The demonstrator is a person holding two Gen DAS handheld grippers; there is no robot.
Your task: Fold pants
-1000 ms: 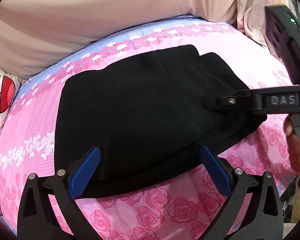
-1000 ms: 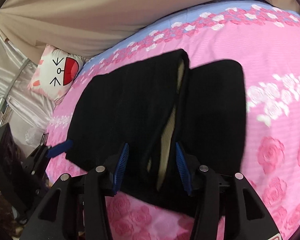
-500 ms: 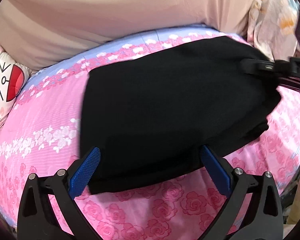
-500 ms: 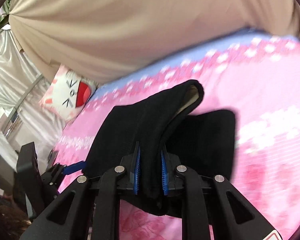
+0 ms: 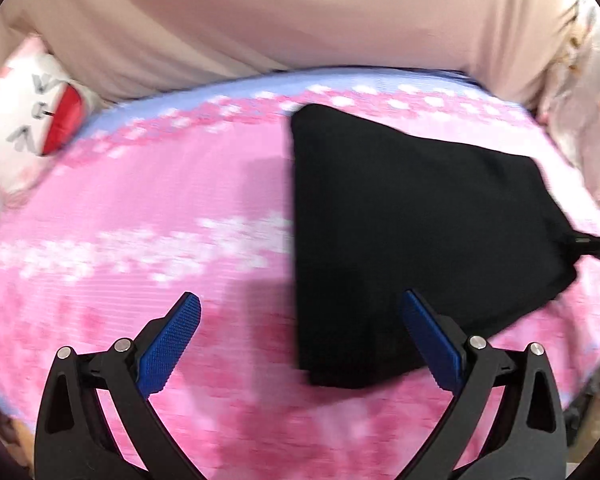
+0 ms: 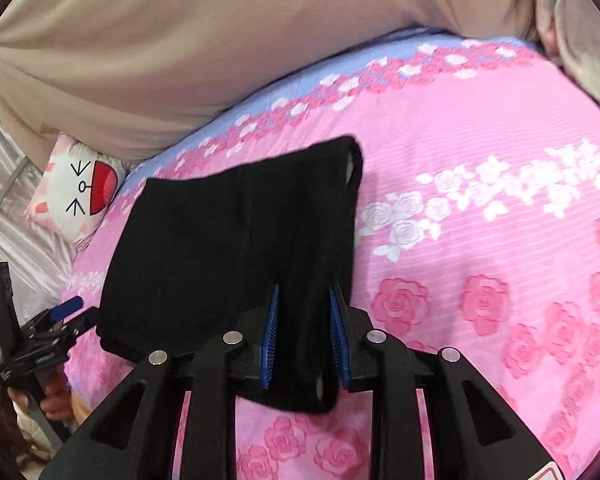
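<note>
From here I see the black pants (image 6: 236,256) lying folded on the bed (image 6: 480,208), which wears a pink sheet printed with roses. The bundle sits toward the near edge of the mattress, its far corner showing a sliver of pale lining.

My right tongs (image 6: 305,336) have a thick fold of the pants at the bundle's near right corner between the blue pads (image 6: 271,336). The jaws have just been opening a little, yet the cloth fills the gap between them and both pads look to be against it (so I count that as a grip). In the left wrist view that tool shows only as a dark tip at the pants' right corner.

My left tongs (image 5: 300,344) stand wide open with nothing pinched: the right-hand finger (image 5: 432,344) overlaps the near edge of the pants, the other is over bare sheet. That view is smeared with blur.

A cartoon-face cushion (image 6: 80,196) rests at the far left corner of the bed, against a beige curtain (image 6: 220,40).
</note>
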